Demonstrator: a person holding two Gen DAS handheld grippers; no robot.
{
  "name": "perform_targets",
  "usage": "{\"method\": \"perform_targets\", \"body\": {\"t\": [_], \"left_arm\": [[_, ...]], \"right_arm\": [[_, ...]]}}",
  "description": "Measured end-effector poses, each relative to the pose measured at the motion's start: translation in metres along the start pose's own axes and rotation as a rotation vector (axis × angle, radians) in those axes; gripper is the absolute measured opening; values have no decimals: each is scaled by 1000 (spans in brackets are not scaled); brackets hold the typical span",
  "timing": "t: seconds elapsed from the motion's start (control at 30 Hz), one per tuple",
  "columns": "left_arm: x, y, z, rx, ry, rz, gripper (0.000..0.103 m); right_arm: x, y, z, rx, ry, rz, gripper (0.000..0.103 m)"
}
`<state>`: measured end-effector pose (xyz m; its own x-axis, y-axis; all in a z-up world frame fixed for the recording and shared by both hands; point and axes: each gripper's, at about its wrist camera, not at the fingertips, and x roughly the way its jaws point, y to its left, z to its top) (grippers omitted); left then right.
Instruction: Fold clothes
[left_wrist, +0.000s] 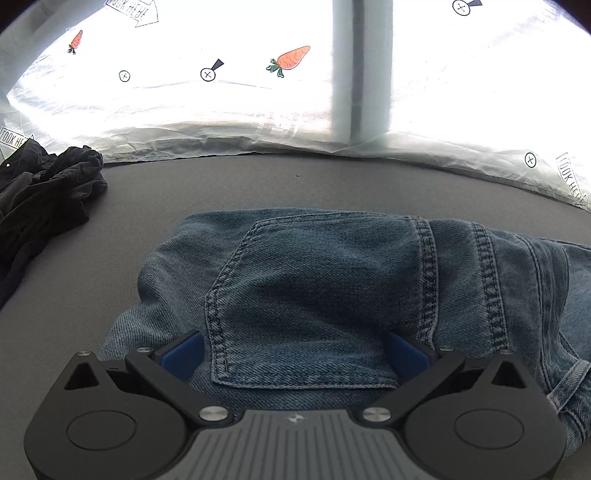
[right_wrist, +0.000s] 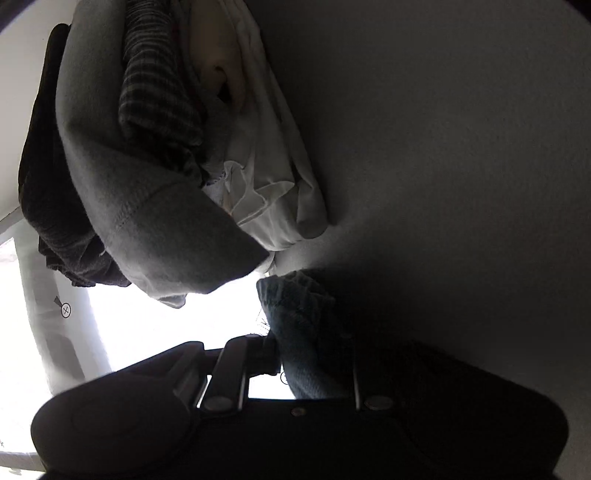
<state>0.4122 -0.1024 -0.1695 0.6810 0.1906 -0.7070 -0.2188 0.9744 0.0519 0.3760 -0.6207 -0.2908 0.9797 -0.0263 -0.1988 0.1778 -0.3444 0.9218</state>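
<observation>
- From the left wrist we see the jeans (left_wrist: 332, 295) lying in daylight on the grey surface (left_wrist: 221, 184), back pocket up, with a crumpled dark garment (left_wrist: 44, 192) well apart at the left edge and a backlit white curtain (left_wrist: 184, 92) printed with carrots behind.
- Only the right wrist view shows the pile of clothes (right_wrist: 166, 147): a grey fleece piece, a checked one, a white one and a dark one bunched together, mostly in shadow.
- The same view shows a fold of blue denim (right_wrist: 299, 332) rising between the fingers of our right gripper (right_wrist: 295, 354); we cannot tell from here whether it belongs to the jeans in the other view.
- Our left gripper (left_wrist: 295, 354) sits low over the jeans, its blue pads (left_wrist: 183, 354) spread wide on either side of the pocket, gripping nothing.
- The right gripper looks clamped on the denim, though its right finger is lost in darkness.
- The left gripper points forward, nearly level with the surface; the right one is rolled sideways, so the grey surface fills the right of its view.
</observation>
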Motion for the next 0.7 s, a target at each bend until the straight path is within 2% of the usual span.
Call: {"method": "perform_targets", "body": {"t": [0.07,0.17,0.27,0.37,0.57,0.7], "left_arm": [[1,1,4,-15,26,0,103],[6,2,17,-30,109,4,103],[11,4,26,-28,174,-12,103],[14,9,29,-28,202,-38,103],[18,12,33,-31,238,-54,103],[18,12,32,-22,231,-66,103]], "right_arm": [[3,8,-13,-12,54,54,18],[9,25,-34,-10,127,125,18],[15,40,-66,23,216,195,18],[22,51,-103,28,325,239,18],[16,61,-179,11,549,277,18],[8,63,-224,-45,680,277,18]]}}
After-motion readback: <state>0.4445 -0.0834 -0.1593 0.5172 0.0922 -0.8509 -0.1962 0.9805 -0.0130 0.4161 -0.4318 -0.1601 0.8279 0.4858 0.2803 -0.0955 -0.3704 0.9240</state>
